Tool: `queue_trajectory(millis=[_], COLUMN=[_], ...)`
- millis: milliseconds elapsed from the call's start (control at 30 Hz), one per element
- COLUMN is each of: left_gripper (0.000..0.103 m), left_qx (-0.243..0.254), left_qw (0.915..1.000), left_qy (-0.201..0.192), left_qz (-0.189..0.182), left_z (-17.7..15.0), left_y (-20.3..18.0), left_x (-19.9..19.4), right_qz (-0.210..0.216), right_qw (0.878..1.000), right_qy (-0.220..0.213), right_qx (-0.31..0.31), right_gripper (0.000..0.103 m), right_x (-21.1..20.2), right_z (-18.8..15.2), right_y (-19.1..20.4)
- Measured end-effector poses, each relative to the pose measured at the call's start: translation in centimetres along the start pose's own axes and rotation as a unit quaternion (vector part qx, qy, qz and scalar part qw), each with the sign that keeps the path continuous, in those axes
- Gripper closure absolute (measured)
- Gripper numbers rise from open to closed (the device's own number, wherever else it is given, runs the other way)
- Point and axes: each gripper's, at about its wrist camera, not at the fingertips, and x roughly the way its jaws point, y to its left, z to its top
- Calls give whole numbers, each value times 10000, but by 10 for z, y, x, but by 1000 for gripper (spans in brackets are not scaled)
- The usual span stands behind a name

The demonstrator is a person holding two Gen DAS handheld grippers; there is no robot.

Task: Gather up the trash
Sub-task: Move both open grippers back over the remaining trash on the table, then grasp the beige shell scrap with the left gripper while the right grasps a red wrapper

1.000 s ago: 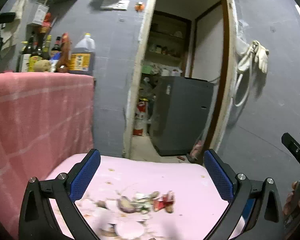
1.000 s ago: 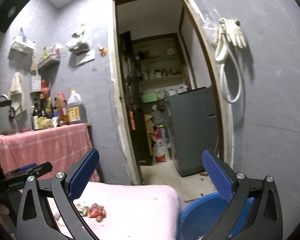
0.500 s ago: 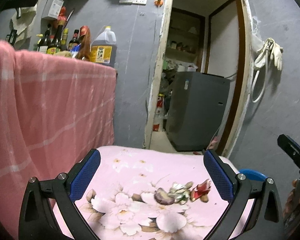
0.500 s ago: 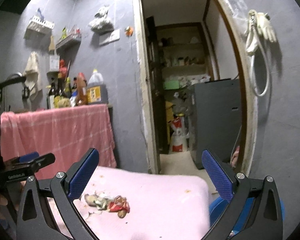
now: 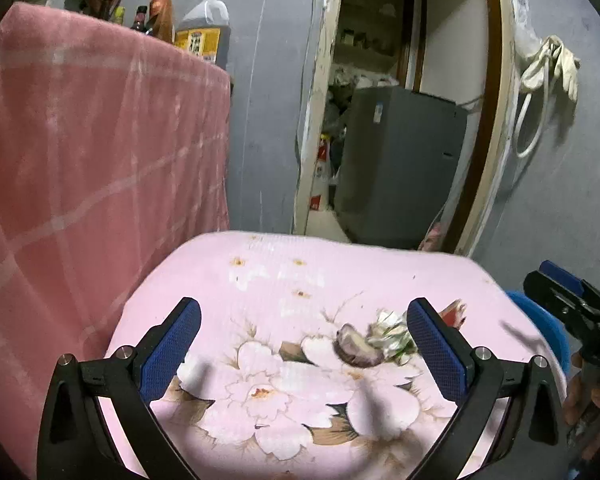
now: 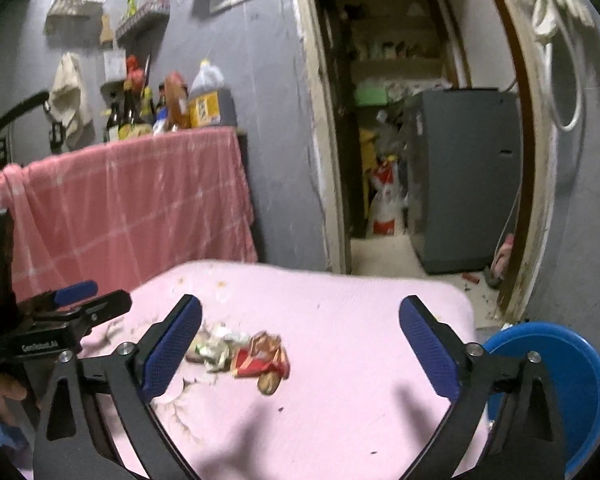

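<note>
A small trash pile [image 5: 380,338] lies on the pink floral tablecloth [image 5: 284,280]: a crumpled pale wrapper, a brown peel and a red wrapper [image 6: 260,358]. My left gripper [image 5: 303,320] hovers open over the cloth, and its right finger hides part of the pile. The right gripper [image 6: 300,312] is wide apart with its jaws closing. The trash pile [image 6: 240,352] shows in its gap near the left finger, and no pad touches it. Each gripper appears at the edge of the other's view: the right gripper [image 5: 568,304], the left gripper [image 6: 60,312].
A blue basin [image 6: 560,360] sits low past the table's right corner. A pink checked cloth [image 5: 100,140] drapes a counter on the left, with bottles on top. Beyond the table an open doorway shows a grey appliance [image 5: 396,160]. Gloves and a hose [image 5: 544,80] hang on the wall.
Both grippers have sunk and tilted towards the table, so the cloth and the trash pile look larger and nearer. In the left view the pile has shifted towards the right finger.
</note>
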Motion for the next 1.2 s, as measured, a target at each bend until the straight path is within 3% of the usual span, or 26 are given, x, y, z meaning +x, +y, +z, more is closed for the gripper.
queue_trajectory(millis=[167,267,433,733,967,1033,1133,1200], left_gripper=[3,7,29,58,61,61,61,61], left_qx=[7,33,12,-153,-177,-147,-132,-166], left_qw=[9997,9990,9951,9844,9756,9753,9752,9751], left_qy=[220,386,826,1469,1858,1873,1864,1849], left_qz=[-57,-200,-550,-952,-1160,-1160,-1185,-1210], left_z=[-6,-8,-7,-4,-5,-4,-3,-3], left_y=[1,0,-3,-6,-8,-9,-9,-9], left_x=[10,17,34,60,72,74,73,74], right_qz=[91,115,216,268,406,456,541,566], right_qw=[9992,9982,9955,9901,9862,9855,9848,9845], right_qy=[366,580,916,1375,1605,1633,1645,1649], right_qx=[-96,-114,-81,-28,-8,29,132,173], right_gripper=[26,31,40,51,70,72,85,86], right_x=[18,28,43,64,71,72,72,73], right_z=[-9,-12,-14,-19,-23,-23,-24,-24], right_y=[5,6,4,5,5,4,1,0])
